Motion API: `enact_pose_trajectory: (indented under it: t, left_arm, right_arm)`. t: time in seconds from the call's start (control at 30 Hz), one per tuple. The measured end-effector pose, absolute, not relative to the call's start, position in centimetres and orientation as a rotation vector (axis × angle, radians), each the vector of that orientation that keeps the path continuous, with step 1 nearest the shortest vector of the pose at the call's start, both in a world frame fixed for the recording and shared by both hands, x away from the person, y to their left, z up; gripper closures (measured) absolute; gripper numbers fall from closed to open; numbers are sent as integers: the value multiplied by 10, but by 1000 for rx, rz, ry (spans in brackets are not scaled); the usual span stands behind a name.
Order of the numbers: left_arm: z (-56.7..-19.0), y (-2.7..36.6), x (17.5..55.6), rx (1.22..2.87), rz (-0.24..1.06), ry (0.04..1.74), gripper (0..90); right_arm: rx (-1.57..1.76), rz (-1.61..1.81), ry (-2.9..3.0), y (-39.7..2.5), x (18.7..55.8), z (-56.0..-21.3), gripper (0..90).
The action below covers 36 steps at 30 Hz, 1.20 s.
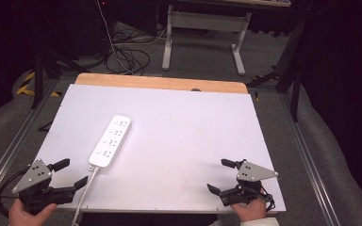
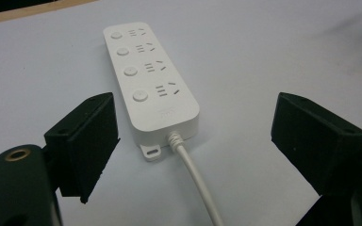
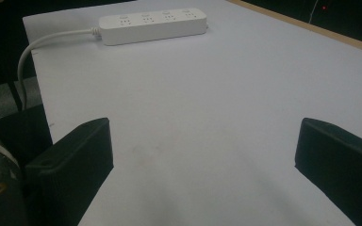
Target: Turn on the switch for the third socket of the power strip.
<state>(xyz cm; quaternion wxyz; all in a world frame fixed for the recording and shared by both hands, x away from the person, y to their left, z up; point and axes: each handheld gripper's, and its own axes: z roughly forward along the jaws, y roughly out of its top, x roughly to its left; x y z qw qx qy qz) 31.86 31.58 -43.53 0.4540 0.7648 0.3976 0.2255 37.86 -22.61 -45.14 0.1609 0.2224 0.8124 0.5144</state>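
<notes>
A white power strip (image 1: 110, 141) with several sockets lies flat on the white table top (image 1: 179, 127), left of centre, its long axis running away from me. Its white cable (image 1: 86, 190) leaves the near end and drops over the table's front edge. My left gripper (image 1: 70, 174) hovers open at the front left corner, a short way from the strip's near end (image 2: 162, 115), with nothing between its jaws. At the front right, my right gripper (image 1: 221, 175) is open over bare table. In the right gripper view the strip (image 3: 152, 24) lies far off at the upper left.
The table's far edge is a bare wooden strip (image 1: 160, 83). Beyond it on the grey floor are tangled cables (image 1: 127, 56) and a white desk frame (image 1: 202, 33). Metal rails (image 1: 9, 146) run along both sides of the table.
</notes>
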Motion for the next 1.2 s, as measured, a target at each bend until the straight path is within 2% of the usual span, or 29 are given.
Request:
enact_pose_trajectory:
  t: [0.23,0.77,1.07,1.2]
  left_arm:
    - [-427,318,325,1872,534,1006,133]
    - [-403,320,346,1867,520,1013,189]
    - [-395,312,358,1901,586,1010,198]
    - [-390,308,366,1917,567,1001,213]
  right_arm:
    - [631,1467,2322,-226,379,-451,52]
    - [638,1468,2331,-228,379,-453,54]
    - [639,1471,2330,-228,379,-453,56]
    - [638,1477,2329,-229,379,-453,56]
